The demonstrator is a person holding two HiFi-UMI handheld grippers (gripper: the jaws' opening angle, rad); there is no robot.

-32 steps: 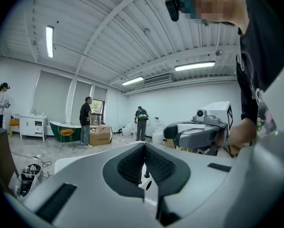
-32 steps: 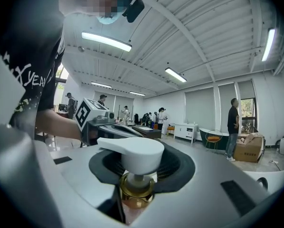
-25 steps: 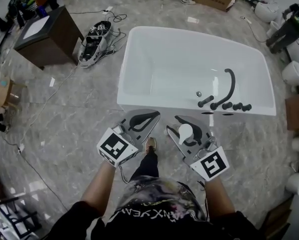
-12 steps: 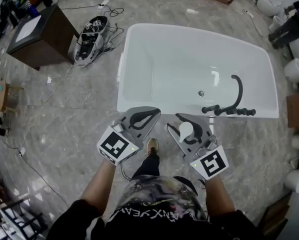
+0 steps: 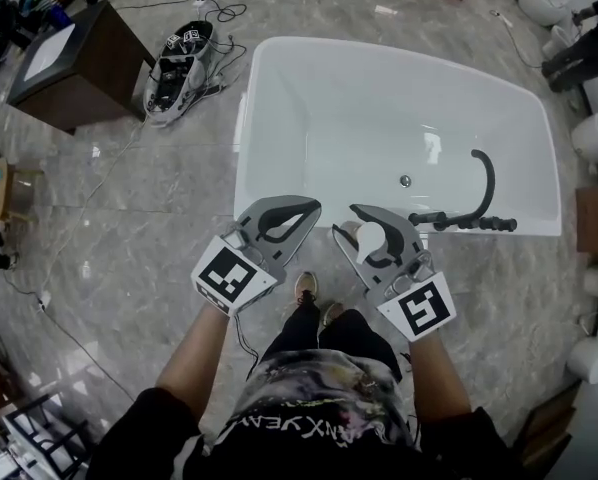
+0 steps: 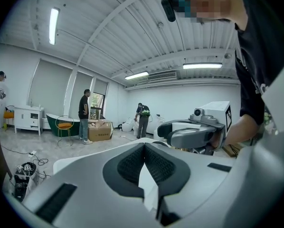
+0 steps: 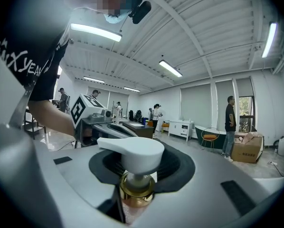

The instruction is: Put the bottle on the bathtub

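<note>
The white bathtub fills the middle of the head view, with a black faucet on its right rim. My right gripper is shut on the bottle, whose white pump head and gold collar stick up between the jaws in the right gripper view. The bottle's body is hidden below. That gripper's tips reach the tub's near rim. My left gripper is beside it, its tips also at the near rim, shut and empty; its jaw tips meet in the left gripper view.
A dark wooden cabinet stands at the far left, with a case of gear and cables on the marble floor beside it. White toilets line the right side. Several people stand far across the room.
Both grippers have moved forward together toward the bathtub, the bottle still held. Their tips now reach the near rim, where before they were short of it.
</note>
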